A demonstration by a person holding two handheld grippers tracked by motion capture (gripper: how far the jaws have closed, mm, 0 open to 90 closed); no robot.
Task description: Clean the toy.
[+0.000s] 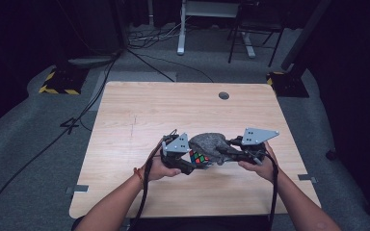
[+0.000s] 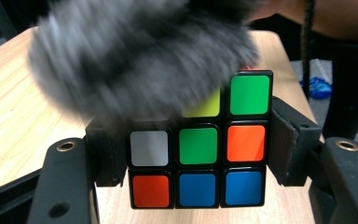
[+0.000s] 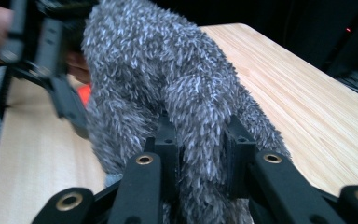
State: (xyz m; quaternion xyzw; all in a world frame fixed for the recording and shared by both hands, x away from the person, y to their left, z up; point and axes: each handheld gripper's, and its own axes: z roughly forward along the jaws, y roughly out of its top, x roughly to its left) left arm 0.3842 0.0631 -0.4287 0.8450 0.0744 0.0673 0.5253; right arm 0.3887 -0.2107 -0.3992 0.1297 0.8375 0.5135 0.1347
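Observation:
A scrambled puzzle cube (image 2: 198,154) with coloured stickers sits clamped between the jaws of my left gripper (image 2: 196,149), held just above the table; the cube (image 1: 199,158) shows below the cloth in the high view. A fuzzy grey cloth (image 3: 168,79) is pinched in my right gripper (image 3: 200,154) and drapes over the top of the cube, where the cloth (image 2: 140,56) hides the upper-left stickers. In the high view the left gripper (image 1: 190,161) and right gripper (image 1: 229,153) face each other with the cloth (image 1: 212,143) between them.
The wooden table (image 1: 139,110) has a round cable hole (image 1: 224,95) near its far edge. Beyond it lie cables and a desk frame (image 1: 183,29) on grey floor. Both forearms come in from the bottom edge.

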